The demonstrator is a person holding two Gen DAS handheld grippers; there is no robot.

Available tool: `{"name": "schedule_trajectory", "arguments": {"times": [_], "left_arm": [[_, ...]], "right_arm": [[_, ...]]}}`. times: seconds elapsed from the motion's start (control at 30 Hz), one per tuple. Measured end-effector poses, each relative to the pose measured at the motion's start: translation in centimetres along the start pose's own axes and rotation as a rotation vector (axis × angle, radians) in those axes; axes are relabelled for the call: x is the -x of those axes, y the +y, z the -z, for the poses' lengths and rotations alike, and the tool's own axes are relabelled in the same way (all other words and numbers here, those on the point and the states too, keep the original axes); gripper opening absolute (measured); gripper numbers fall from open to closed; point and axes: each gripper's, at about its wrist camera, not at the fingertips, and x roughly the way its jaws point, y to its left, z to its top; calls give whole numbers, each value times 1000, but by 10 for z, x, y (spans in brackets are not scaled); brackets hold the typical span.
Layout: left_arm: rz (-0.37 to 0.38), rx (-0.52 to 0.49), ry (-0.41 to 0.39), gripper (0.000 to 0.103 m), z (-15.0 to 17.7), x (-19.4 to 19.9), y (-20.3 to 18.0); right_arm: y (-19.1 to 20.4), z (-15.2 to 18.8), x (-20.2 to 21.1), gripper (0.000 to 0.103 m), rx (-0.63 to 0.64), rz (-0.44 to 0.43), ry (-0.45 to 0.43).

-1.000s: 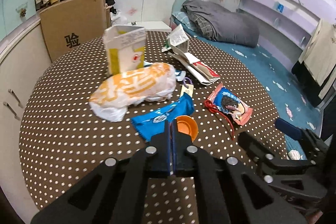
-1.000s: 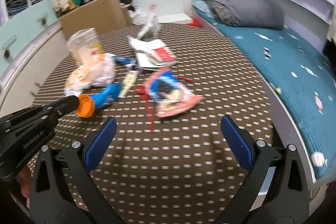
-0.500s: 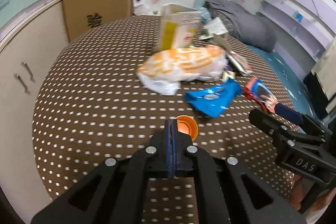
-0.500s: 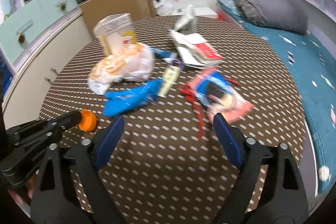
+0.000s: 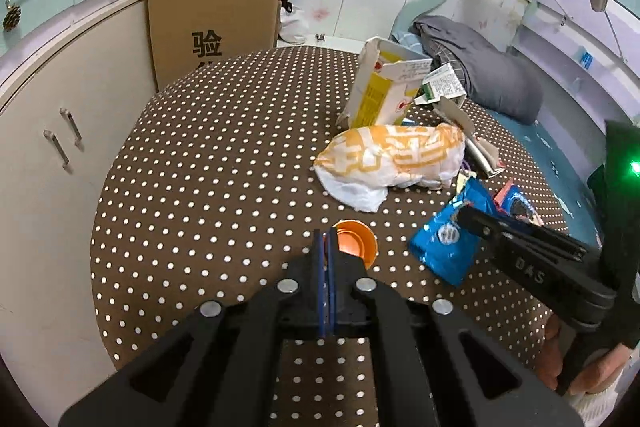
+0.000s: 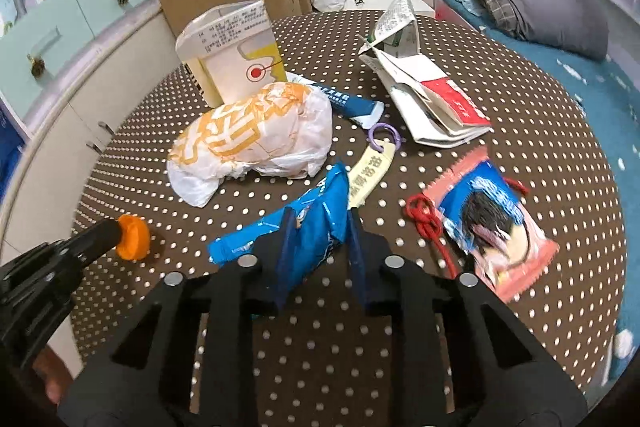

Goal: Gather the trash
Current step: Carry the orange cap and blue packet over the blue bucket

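Note:
My left gripper (image 5: 326, 247) is shut on an orange bottle cap (image 5: 356, 243), held just above the brown dotted table (image 5: 224, 155); the cap also shows in the right wrist view (image 6: 134, 237). My right gripper (image 6: 320, 227) is half closed, its jaws on either side of a blue snack wrapper (image 6: 304, 223), which also shows in the left wrist view (image 5: 452, 243). Whether the pads press it I cannot tell. An orange-and-white plastic bag (image 6: 256, 135), a yellow-and-white carton (image 6: 236, 59), a pink snack wrapper (image 6: 488, 215) and a red cord (image 6: 428, 223) lie around.
Folded papers and a flattened box (image 6: 428, 95) lie at the far right of the table. A blue tube (image 6: 340, 103) and a cream tag on a purple ring (image 6: 372, 171) lie mid-table. A cardboard box (image 5: 212, 23) and cabinets (image 5: 52, 131) stand left; a bed (image 6: 560, 39) is right.
The right gripper has moved forward to the blue wrapper and its jaws have narrowed around it. The left gripper has swung left with the orange cap still in it.

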Motion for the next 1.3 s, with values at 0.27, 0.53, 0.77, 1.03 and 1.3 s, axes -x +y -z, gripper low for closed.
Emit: {"name": "schedule_trajectory", "arguments": {"times": [0.27,0.53,0.77,1.03,1.3], "left_arm": [[37,-64,-14,2,-2,4,-35],[108,-150,-20,2,2,7,-84],[185,-242,-9,2,13,6,-135],[273,-348,16,2,30,1,-196],[350,-429,41,2,49,-1,-251]], "right_arm": [[-26,14,38,22,-43,19,-46],[-65,31,72,22,-99,62,-86],[-106,48,100,22,-181,122,-113],[-153,71,135,22,-275,205,-145],[-204,101,165,22,-392,284,-161]]}}
